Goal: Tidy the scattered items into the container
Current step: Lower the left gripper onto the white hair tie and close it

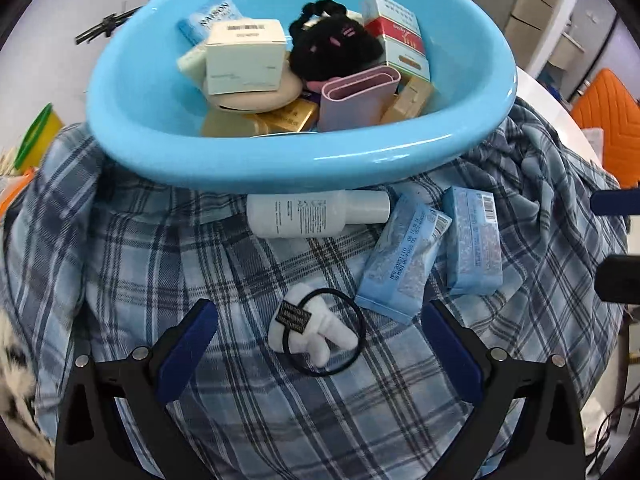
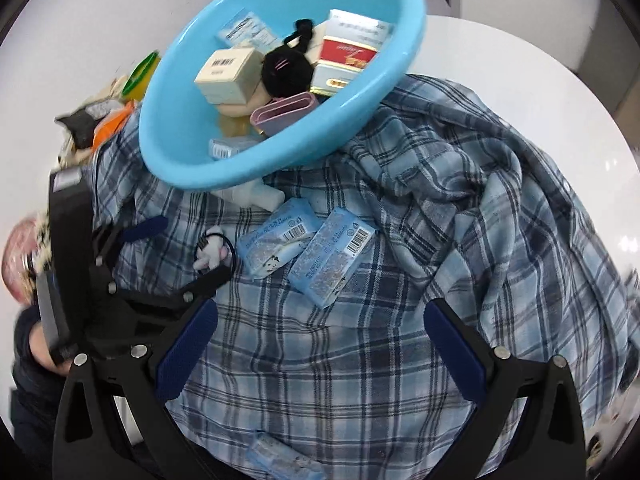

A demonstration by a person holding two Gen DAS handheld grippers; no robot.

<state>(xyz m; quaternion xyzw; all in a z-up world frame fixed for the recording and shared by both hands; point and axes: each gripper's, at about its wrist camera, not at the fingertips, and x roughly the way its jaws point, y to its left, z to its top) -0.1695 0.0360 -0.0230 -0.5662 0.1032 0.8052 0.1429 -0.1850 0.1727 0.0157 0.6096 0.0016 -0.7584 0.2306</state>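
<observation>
A blue plastic basin [image 1: 280, 160] [image 2: 192, 160] holds several boxes, a black plush, a lilac holder and a beige compact. On the plaid shirt [image 1: 120, 248] [image 2: 460, 208] in front of it lie a white bottle [image 1: 316, 214] [image 2: 260, 196], two light blue packets [image 1: 404, 256] [image 1: 474, 240] [image 2: 276, 240] [image 2: 332, 256], and a white plush hair tie [image 1: 316, 330] [image 2: 212, 252]. My left gripper [image 1: 320, 328] is open with the hair tie between its fingers. My right gripper [image 2: 320, 328] is open and empty above bare cloth, near the packets.
The shirt covers a white round table [image 2: 520, 64]. A green and yellow item [image 1: 36, 136] [image 2: 140, 72] and orange clutter lie left of the basin. Another blue packet [image 2: 280, 456] lies at the near edge of the shirt. An orange chair [image 1: 608, 120] stands at the right.
</observation>
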